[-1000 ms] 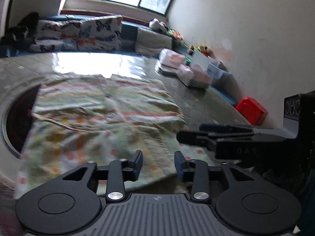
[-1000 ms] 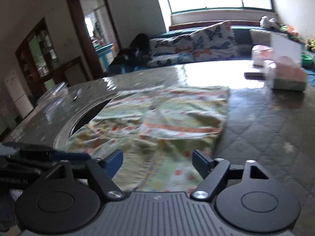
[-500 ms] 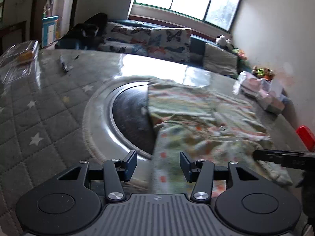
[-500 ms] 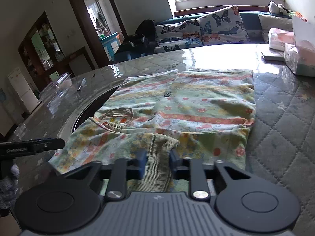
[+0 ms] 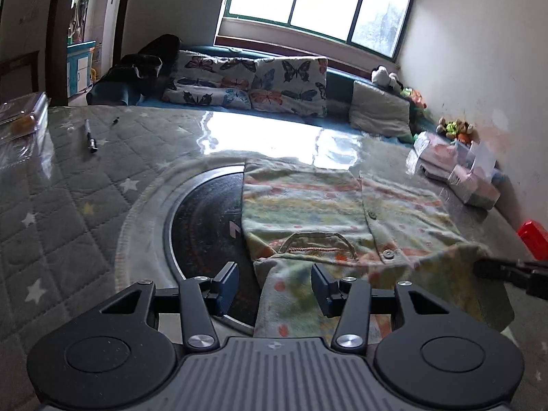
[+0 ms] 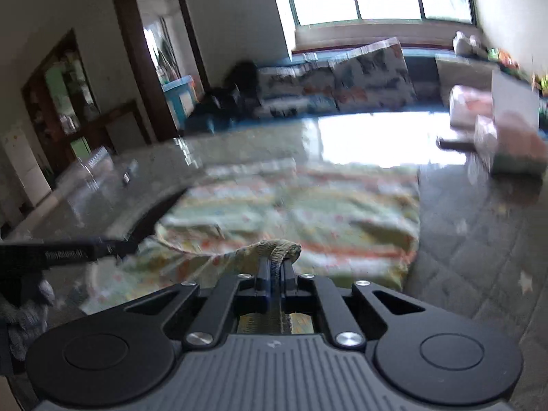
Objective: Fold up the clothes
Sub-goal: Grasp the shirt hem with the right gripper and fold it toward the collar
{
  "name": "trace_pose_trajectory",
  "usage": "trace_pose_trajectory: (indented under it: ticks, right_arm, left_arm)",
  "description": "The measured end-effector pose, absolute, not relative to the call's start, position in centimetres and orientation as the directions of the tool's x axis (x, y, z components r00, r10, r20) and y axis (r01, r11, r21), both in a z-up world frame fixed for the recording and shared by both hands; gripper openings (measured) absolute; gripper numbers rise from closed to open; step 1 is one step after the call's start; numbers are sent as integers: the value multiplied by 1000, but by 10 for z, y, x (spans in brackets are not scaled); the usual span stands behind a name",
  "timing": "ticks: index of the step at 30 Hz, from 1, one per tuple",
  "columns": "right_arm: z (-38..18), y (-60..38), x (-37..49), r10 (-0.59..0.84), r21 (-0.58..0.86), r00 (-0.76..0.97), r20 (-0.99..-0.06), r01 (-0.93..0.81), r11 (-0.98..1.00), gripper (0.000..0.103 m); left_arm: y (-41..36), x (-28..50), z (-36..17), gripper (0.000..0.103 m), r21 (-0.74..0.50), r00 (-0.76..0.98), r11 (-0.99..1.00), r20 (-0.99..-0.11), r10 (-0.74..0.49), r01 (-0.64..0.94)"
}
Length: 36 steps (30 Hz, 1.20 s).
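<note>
Fold's grasp step half done: right claw (image 6: 274,275) pinches the ribbed cuff of the floral cardigan (image 5: 308,205) spread on the bench (image 5: 68,205); left claw (image 5: 272,282), spread, straddles the 6 o'clock sleeve and must close next.

Boxes (image 5: 472,188) crowd the table's (image 5: 68,205) right edge; a pen (image 5: 90,135) lies far left

A pale green knitted garment (image 5: 308,205) patterned with orange and yellow stripes and flowers is spread flat, buttons visible down its front and a curved pocket seam near the front edge; one ribbed cuff (image 6: 279,250) is lifted off the cloth, and one sleeve trails forward
</note>
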State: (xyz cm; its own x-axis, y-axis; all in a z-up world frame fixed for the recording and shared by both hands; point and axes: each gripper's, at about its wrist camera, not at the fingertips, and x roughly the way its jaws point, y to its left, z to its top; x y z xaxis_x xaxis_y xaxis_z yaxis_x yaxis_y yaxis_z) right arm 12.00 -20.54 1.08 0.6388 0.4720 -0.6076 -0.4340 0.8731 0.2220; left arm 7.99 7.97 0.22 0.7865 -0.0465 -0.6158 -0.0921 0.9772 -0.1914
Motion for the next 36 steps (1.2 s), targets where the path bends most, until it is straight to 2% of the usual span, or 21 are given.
trace_pose_trajectory:
  ticks: [6, 12, 19, 20, 24, 30, 36]
  right_arm:
    - [1, -210, 123, 436, 193, 642, -631, -415, 889, 12]
    - [14, -195, 122, 487, 156, 636, -598, -504, 850, 16]
    - [-10, -179, 132, 479, 128, 570, -667, -546, 828, 18]
    - [-9, -180, 130, 476, 121, 569, -670, -549, 827, 19]
    - [-1, -183, 118, 484, 100, 567, -667, -576, 811, 25]
    - [8, -184, 92, 517, 79, 535, -668, -640, 764, 26]
    - [-1, -194, 81, 498, 80, 524, -691, -629, 773, 26]
  left_arm:
    - [82, 96, -14, 45, -112, 748, 984, -663, 27, -136]
    - [80, 93, -4, 43, -129, 773, 984, -634, 16, -126]
    - [69, 103, -14, 44, -80, 757, 993, -654, 12, -85]
    - [70, 104, -16, 47, -74, 751, 993, -660, 17, -87]
    - [72, 97, -12, 45, -73, 755, 993, -655, 19, -89]
    - [49, 69, 7, 45, -91, 783, 996, -619, -69, 17]
    - [21, 45, 4, 45, -75, 764, 989, -628, -148, 129]
